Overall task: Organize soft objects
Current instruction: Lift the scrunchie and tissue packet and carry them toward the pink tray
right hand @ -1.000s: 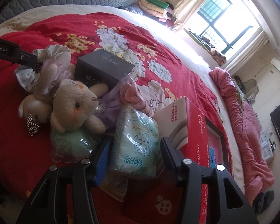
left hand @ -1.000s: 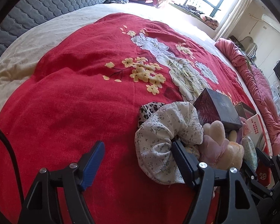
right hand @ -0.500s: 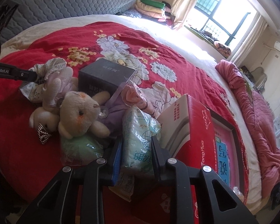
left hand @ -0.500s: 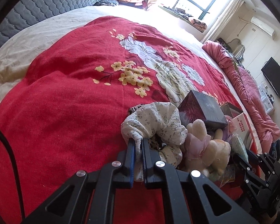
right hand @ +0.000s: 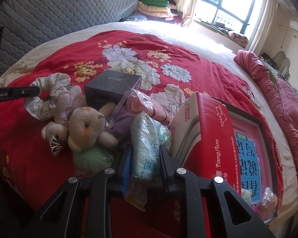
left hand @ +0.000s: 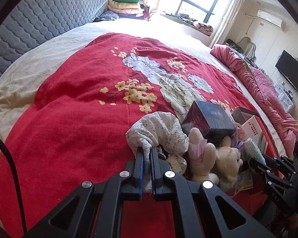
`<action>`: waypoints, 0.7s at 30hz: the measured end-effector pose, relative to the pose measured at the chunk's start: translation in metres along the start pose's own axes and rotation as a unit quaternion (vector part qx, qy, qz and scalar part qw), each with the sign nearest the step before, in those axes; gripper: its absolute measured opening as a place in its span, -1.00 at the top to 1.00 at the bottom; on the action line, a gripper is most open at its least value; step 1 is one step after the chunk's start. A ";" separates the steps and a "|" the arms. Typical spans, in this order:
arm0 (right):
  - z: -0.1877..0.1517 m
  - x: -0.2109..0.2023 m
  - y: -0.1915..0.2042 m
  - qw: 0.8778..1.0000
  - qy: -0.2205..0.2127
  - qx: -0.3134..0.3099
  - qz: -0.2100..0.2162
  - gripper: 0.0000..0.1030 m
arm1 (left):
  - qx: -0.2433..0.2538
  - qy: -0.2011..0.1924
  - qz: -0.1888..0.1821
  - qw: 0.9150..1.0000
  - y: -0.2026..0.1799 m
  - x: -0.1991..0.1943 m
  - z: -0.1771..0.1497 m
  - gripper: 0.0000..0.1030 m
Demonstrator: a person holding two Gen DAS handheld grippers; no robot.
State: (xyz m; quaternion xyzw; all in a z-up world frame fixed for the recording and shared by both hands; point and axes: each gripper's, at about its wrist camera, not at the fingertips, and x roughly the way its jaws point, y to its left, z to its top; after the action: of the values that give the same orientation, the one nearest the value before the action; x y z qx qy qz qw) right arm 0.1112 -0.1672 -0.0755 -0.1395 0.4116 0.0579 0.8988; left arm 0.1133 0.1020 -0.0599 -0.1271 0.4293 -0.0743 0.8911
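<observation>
Left gripper [left hand: 147, 154]: jaws closed on a fold of the scrunchie [left hand: 159, 130], pinched at the ring's near-left edge. The rest of the ring lies beyond and to the right of the fingertips, at centre frame in the left wrist view, resting on the red spread [left hand: 69, 129] and touching the plush bear [left hand: 214, 156].

Right gripper [right hand: 145, 158]: jaws closed on the tissue pack [right hand: 149, 138], 1 finger on each long side. The pack's long axis runs away from the gripper toward upper centre of the right wrist view. Its far end lies between the bear at left and the red box [right hand: 212, 134] at right, just beside both.

Judgement: each hand holds 1 soft item; both are at the edges of the same pile. The scrunchie's free side is frame-left, over open spread. The pack is hemmed on both sides, so it will likely need to come straight back or up.

Risk: the scrunchie may drag the bear.
</observation>
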 end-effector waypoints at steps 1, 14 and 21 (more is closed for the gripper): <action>0.000 -0.001 0.000 1.000 -0.002 0.001 0.002 0.50 | 0.000 -0.002 -0.001 1.000 0.000 -0.002 0.000 0.89; 0.004 -0.023 0.013 0.999 -0.041 -0.031 -0.016 0.51 | -0.001 -0.052 -0.001 0.999 0.001 -0.038 -0.002 0.89; 0.007 -0.035 0.013 0.997 -0.064 -0.036 -0.008 0.51 | 0.011 -0.054 0.022 0.998 -0.012 -0.051 -0.007 0.89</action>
State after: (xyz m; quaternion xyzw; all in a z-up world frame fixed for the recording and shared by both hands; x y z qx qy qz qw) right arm 0.0910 -0.1519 -0.0474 -0.1711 0.3501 0.0740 0.9180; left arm 0.0754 0.1016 -0.0224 -0.1118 0.3824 -0.0524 0.9157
